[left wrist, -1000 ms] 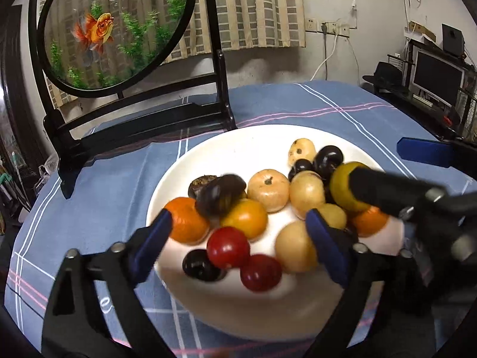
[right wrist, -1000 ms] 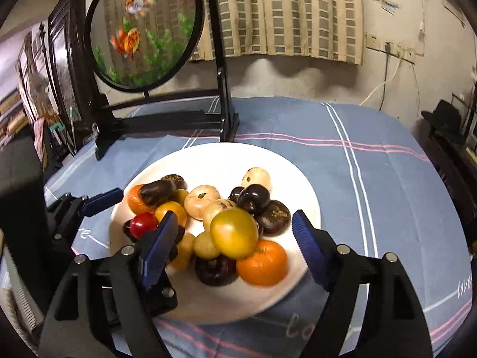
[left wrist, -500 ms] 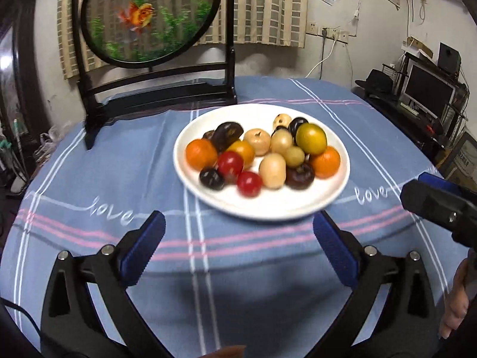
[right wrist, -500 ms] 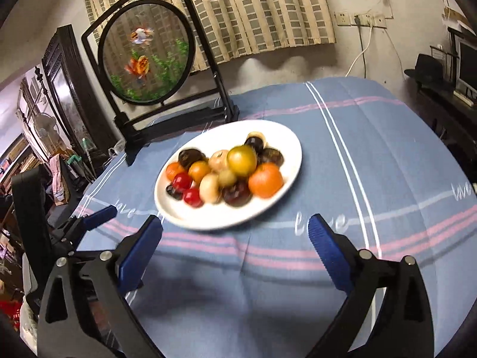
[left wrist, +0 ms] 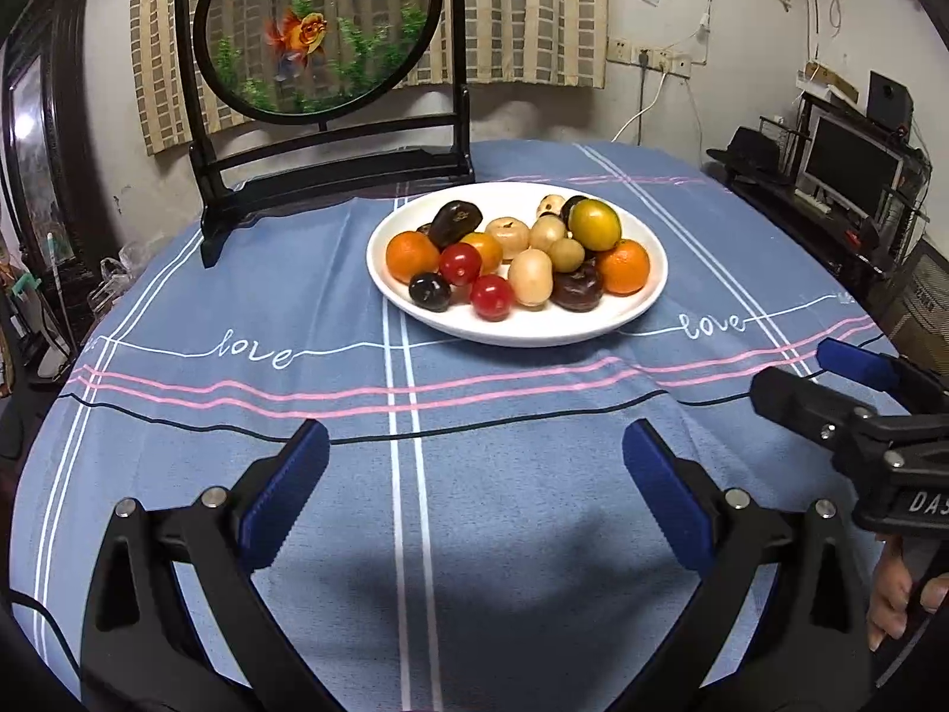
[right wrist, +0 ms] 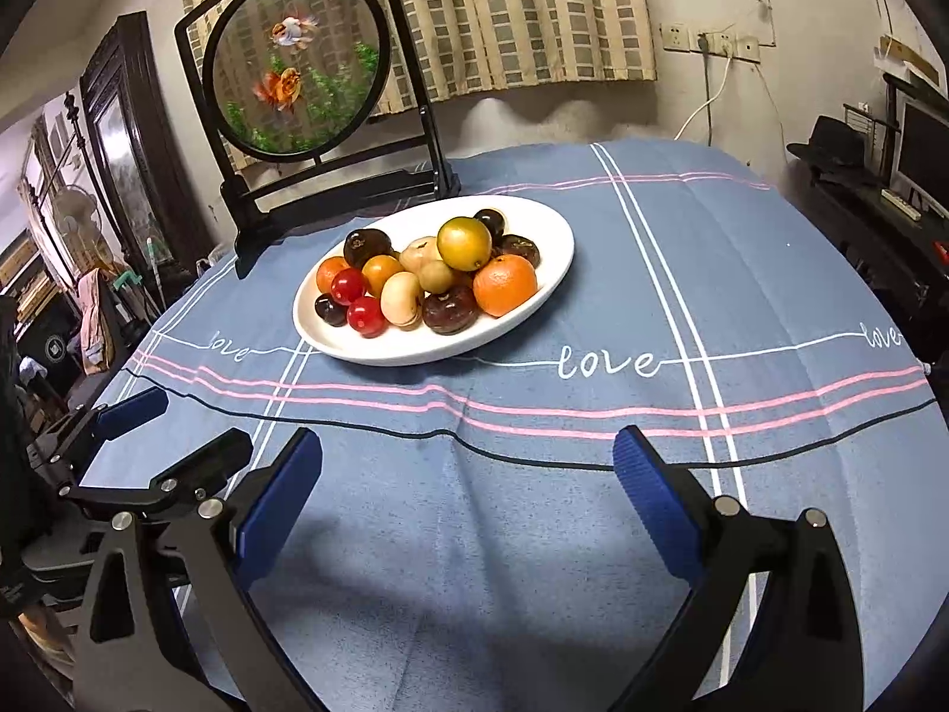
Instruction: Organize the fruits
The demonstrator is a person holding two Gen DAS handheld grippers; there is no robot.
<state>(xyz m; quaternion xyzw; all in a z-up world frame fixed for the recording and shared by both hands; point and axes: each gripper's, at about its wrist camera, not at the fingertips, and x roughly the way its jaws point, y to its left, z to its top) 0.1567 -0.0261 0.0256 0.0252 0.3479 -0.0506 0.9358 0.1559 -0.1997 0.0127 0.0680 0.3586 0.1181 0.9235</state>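
Note:
A white plate (left wrist: 643,302) (right wrist: 551,255) sits mid-table, heaped with several small fruits: oranges, red cherry tomatoes, pale round ones, dark plums and a yellow-green fruit (left wrist: 595,225) (right wrist: 464,243) on top. My left gripper (left wrist: 474,495) hangs open over bare cloth well in front of the plate, nothing between its blue pads. My right gripper (right wrist: 467,501) is likewise open and empty, also back from the plate. Each gripper shows at the edge of the other's view: the right one (left wrist: 854,380) at the right, the left one (right wrist: 130,409) at the left.
A blue tablecloth (left wrist: 474,403) with pink and white stripes and the word "love" covers the round table. A black-framed round goldfish screen (left wrist: 320,29) stands behind the plate. A desk with a monitor (left wrist: 848,160) is to the right; clutter lies off the table's left edge.
Both grippers have pulled back from over the plate toward the near table edge. The right gripper's jaws widened away from the yellow-green fruit, which stays on the heap.

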